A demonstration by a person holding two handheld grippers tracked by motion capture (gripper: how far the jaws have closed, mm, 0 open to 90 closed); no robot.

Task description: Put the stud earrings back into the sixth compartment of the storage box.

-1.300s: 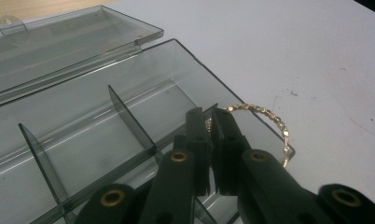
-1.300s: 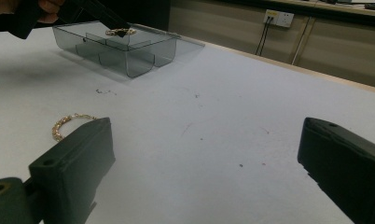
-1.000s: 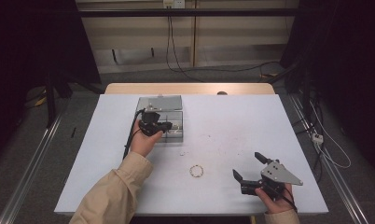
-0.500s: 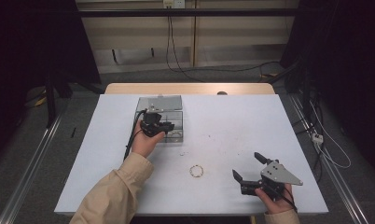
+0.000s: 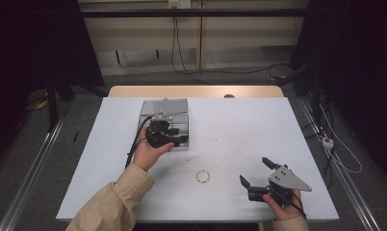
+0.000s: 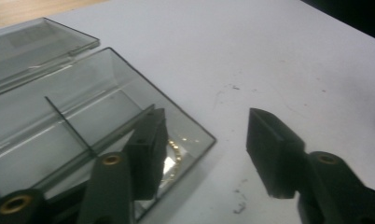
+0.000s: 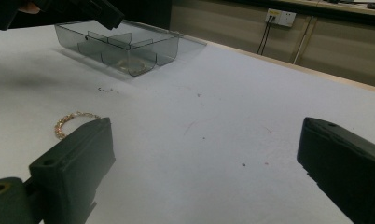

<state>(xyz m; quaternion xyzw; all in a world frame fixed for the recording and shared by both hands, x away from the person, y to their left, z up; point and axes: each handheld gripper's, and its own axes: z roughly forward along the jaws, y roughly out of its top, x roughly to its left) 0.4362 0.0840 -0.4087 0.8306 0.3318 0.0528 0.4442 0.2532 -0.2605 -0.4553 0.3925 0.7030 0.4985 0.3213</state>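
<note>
A clear plastic box (image 5: 178,121) with several compartments stands on the white table, its lid (image 5: 165,105) lying open behind it. My left gripper (image 5: 181,140) hovers open at the box's near right corner. In the left gripper view, one of its fingers (image 6: 148,149) is over the corner compartment, where a gold chain (image 6: 175,150) lies, and the other is over the table. A gold bracelet (image 5: 202,176) lies loose on the table. My right gripper (image 5: 254,171) rests open near the front right, with the bracelet (image 7: 73,120) beside its left finger, apart from it.
The box (image 7: 120,46) and the left gripper (image 7: 101,11) stand far off in the right gripper view. The white table (image 5: 239,125) has small dark marks near its middle. Cables and a wall socket (image 5: 178,4) sit beyond the far edge.
The left gripper has edged slightly toward the box's near right corner. The right gripper and the bracelet have not moved.
</note>
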